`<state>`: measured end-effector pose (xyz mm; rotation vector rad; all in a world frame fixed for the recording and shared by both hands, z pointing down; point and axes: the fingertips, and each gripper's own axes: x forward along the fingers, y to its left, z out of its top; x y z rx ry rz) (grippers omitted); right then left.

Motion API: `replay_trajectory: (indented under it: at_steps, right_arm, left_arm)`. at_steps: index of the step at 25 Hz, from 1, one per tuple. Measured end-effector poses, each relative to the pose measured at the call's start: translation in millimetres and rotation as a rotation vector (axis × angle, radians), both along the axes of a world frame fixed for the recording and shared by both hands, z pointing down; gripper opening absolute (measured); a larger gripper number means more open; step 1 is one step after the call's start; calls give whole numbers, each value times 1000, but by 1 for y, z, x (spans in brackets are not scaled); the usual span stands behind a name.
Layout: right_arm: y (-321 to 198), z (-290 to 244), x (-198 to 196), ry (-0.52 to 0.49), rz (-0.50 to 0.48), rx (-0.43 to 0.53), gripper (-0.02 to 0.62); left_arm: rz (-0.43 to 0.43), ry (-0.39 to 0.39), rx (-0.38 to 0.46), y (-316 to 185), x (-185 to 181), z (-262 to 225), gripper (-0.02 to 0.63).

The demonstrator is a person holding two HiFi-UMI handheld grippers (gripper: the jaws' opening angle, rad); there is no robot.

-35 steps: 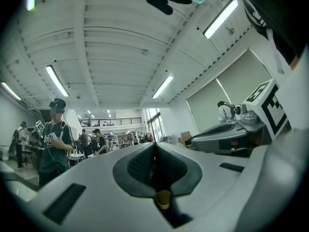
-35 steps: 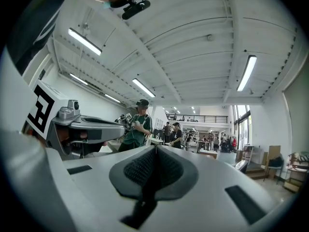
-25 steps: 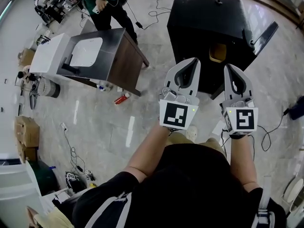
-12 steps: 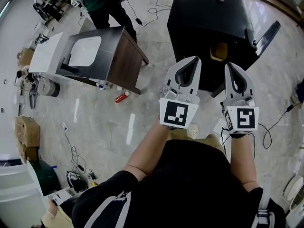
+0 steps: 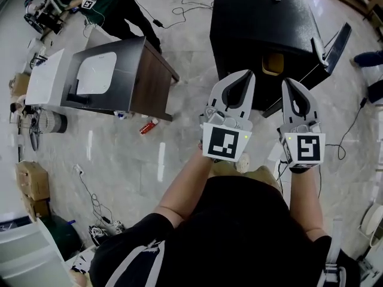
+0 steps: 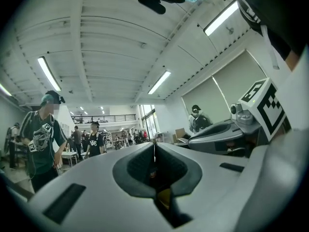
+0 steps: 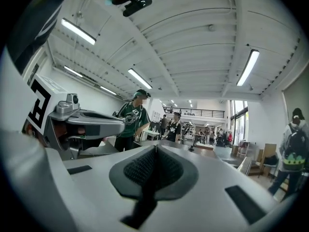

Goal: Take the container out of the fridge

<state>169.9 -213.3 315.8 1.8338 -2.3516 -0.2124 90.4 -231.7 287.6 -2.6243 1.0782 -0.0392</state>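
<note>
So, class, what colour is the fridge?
The fridge is black; the head view shows it best.

One camera overhead, two riding the grippers.
The head view looks steeply down over the left gripper and right gripper to the black fridge; each gripper view sits close behind its own fingers, tilted toward the ceiling, catching the other gripper alongside.

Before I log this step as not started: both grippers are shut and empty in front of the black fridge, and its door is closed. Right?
One thing is off: the head view shows the door of the black fridge standing open, with the yellow container visible inside. The rest holds: the left gripper and right gripper are both shut and empty in front of the fridge.
</note>
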Motion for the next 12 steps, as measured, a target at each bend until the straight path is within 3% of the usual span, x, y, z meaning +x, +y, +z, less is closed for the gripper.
replay_trajectory:
  at_steps: [12]
  right_arm:
    - [-18,20,-28,122,81,-92,37]
  left_arm:
    - [108,33,-36,-20,-16,17,25]
